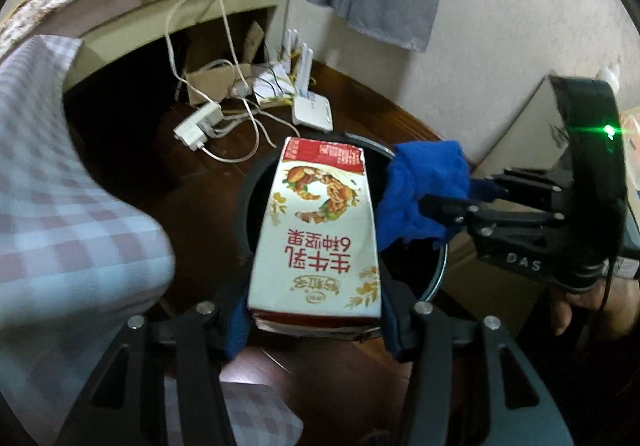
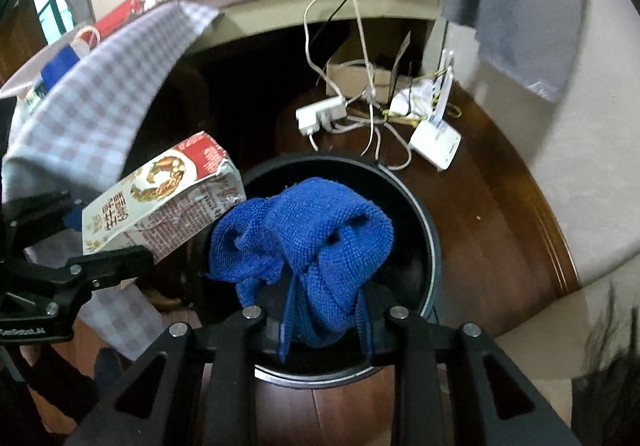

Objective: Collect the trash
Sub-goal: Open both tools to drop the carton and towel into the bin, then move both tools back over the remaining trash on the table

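Note:
My left gripper (image 1: 316, 320) is shut on a white and red milk carton (image 1: 320, 230) and holds it over the black round bin (image 1: 244, 206). The carton (image 2: 160, 198) also shows in the right wrist view, at the bin's left rim. My right gripper (image 2: 324, 320) is shut on a crumpled blue cloth (image 2: 308, 234) and holds it above the bin's opening (image 2: 420, 214). In the left wrist view the right gripper (image 1: 430, 206) reaches in from the right with the cloth (image 1: 424, 194) next to the carton.
The bin stands on a dark wooden floor (image 2: 488, 230). A power strip (image 2: 320, 114), loose white cables and a white router (image 2: 436, 142) lie behind it. A checked cloth (image 1: 60, 206) hangs at the left. A cardboard box (image 1: 532, 134) stands at the right wall.

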Motion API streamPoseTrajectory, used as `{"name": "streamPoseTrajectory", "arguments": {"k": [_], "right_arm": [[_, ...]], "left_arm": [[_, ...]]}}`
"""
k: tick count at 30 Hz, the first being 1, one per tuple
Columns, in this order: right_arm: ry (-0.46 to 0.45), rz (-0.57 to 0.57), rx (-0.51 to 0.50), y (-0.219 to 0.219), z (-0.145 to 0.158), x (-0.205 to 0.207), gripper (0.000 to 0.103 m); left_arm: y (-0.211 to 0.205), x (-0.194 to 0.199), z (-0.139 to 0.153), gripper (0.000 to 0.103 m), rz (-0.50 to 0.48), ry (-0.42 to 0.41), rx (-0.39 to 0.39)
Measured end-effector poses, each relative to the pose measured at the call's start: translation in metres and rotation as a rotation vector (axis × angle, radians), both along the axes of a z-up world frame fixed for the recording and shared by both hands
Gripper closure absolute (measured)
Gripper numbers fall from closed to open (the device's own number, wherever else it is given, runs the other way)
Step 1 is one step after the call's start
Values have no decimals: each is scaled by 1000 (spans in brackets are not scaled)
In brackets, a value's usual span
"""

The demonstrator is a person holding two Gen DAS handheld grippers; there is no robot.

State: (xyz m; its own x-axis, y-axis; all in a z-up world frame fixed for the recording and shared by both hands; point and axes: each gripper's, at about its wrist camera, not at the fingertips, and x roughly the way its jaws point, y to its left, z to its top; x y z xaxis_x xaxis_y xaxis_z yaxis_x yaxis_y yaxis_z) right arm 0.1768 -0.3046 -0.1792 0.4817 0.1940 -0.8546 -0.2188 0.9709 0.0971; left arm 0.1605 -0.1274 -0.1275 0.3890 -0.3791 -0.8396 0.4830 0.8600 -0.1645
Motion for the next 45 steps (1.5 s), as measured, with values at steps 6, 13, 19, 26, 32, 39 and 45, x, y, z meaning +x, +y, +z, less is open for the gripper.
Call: {"name": "streamPoseTrajectory", "arguments": {"k": [6,13,19,26,32,39,45], "right_arm": [[68,-130,-75,-29,-20,16,29],[-3,-212,-64,-49,19,-5,23],[-91,-249,-64,-41,63,-18,11],[-167,-254,-65,-34,105,-28,6],[-225,-213,-64,-8,133,-35,0],[-257,-135,-46,31,147,-36,0],[-324,-50,-5,76,166,-39,0]], "left_arm": [[4,7,-12,10,77,17,86],[10,-10,13,3,122,-41,78],[13,-15,47,3,148,-114,57],[21,-18,89,3,166,-203,35],[46,-19,108,3,224,-247,37],[85,-27,125,3,316,-290,19],[130,-39,135,3,415,-326,11]]}}
